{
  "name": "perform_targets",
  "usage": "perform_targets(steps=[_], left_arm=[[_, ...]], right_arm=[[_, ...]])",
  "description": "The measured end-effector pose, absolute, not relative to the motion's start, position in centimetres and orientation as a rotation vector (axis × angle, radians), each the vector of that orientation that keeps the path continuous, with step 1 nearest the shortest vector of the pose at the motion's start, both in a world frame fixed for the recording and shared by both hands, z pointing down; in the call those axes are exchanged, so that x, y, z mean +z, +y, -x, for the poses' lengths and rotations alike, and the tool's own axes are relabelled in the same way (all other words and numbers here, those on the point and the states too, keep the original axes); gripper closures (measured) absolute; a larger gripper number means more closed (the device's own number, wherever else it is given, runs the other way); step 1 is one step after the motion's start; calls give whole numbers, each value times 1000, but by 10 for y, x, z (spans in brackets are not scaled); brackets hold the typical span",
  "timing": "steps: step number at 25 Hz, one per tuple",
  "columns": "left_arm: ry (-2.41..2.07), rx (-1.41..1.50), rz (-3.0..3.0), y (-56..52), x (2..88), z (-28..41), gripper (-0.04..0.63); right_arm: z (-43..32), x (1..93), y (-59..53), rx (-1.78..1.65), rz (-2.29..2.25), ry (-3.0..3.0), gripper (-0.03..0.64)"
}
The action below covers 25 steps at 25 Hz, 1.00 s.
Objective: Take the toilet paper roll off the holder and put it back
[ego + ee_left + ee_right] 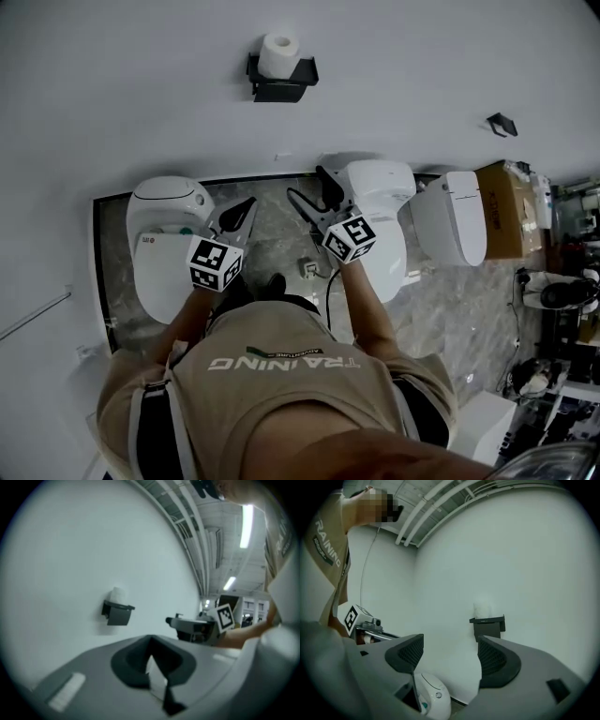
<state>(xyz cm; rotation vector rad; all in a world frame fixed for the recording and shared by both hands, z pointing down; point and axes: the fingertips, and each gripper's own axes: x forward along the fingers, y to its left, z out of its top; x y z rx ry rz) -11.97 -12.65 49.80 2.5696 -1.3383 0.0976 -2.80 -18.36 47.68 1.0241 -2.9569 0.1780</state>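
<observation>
Currently: task not started, judging by the layout. Nothing lifted; removal and replacement both remain.

Head view. Toilet paper roll stands upright on the black holder, upper centre of frame, fixed to the white wall. Both grippers sit mid-frame, well below the holder and well apart from it. Left gripper centre-left, right gripper just right of centre, both pointing up-frame toward the wall. Forearms extend forward from the person at the bottom of frame, roughly parallel. 3 toilets line the floor edge; the left toilet lies beside the left gripper.

Left gripper view. Left gripper at lower centre: dark pads pressed together, no gap, nothing held. Roll and holder show small at centre-left, far off. The right gripper is visible at centre-right, level with this one.

Right gripper view. Right gripper at lower centre: jaws spread wide, only bare wall between them, nothing gripped. Holder sits just above the right-hand jaw in frame; roll faint on top of it. 1 toilet shows below, at bottom centre.

Judgement: the right gripper looks prepared for the grasp; a long reach forward and upward is needed first.
</observation>
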Motion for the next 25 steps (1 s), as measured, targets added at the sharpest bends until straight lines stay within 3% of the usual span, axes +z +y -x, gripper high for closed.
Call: perform_targets(steps=[6, 7, 9, 10, 16, 25], left_arm=[[-1387, 111, -2578, -98, 489, 81, 597], [-1410, 117, -2575, -94, 488, 76, 597], [-1464, 124, -2551, -82, 490, 65, 597], [-1488, 124, -2532, -74, 491, 57, 597], [-1541, 121, -2467, -30, 493, 4, 597], [-1638, 151, -2391, 23, 490, 5, 597]], right_arm=[[-16, 469, -111, 147, -999, -3004, 259], [-24, 466, -102, 104, -1016, -3002, 294], [-42, 461, -85, 58, -1069, -3007, 561], [-51, 460, -76, 65, -1075, -3015, 580], [-98, 477, -39, 159, -997, -3001, 603], [-100, 494, 15, 195, -830, -3005, 603]])
